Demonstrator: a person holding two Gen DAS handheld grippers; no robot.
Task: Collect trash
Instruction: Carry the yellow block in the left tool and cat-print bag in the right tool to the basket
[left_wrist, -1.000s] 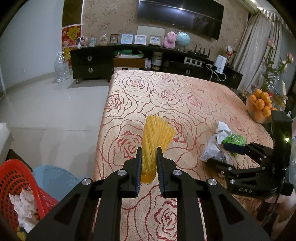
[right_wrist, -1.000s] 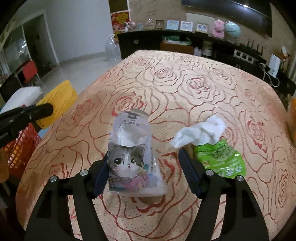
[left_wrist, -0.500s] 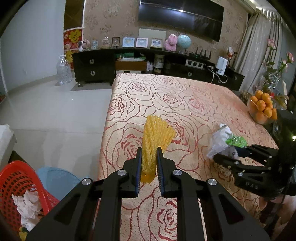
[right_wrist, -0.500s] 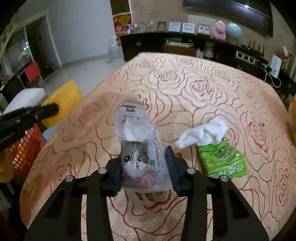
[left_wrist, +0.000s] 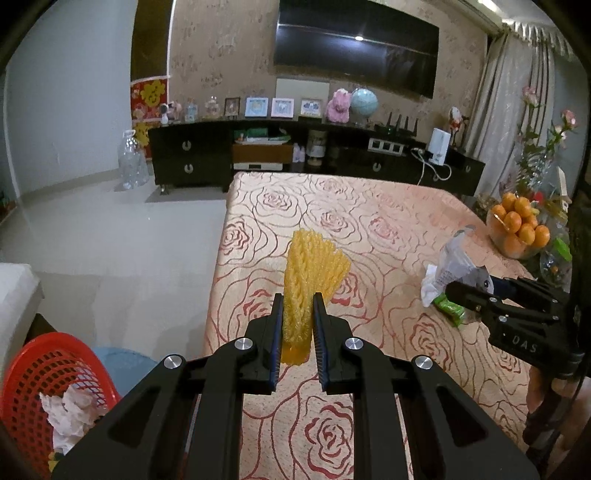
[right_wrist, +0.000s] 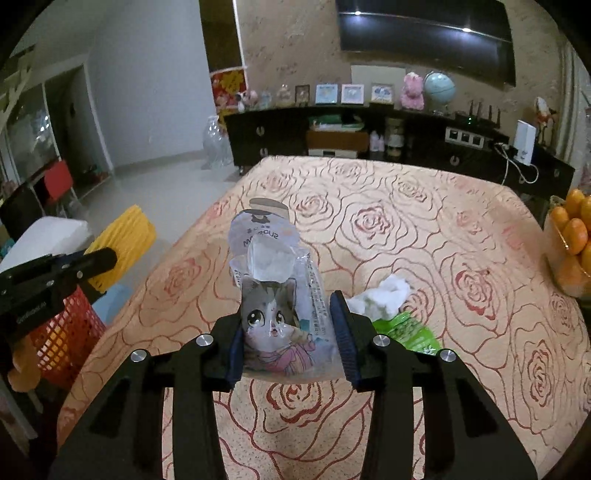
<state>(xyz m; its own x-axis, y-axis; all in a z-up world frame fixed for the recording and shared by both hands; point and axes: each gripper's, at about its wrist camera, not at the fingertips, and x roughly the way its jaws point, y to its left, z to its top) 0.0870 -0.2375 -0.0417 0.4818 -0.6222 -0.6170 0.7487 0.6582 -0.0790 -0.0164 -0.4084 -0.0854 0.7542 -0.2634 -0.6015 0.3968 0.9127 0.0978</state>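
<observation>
Left gripper (left_wrist: 298, 317): ribbed yellow foam net (left_wrist: 310, 273).

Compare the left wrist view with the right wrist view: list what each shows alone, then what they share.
Only the left wrist view: crumpled paper inside the red basket.
Only the right wrist view: the cat picture on the plastic packet that the right tool grips.
Both: the yellow foam net pinched in the left tool, the white tissue, the green wrapper, the rose tablecloth.
</observation>
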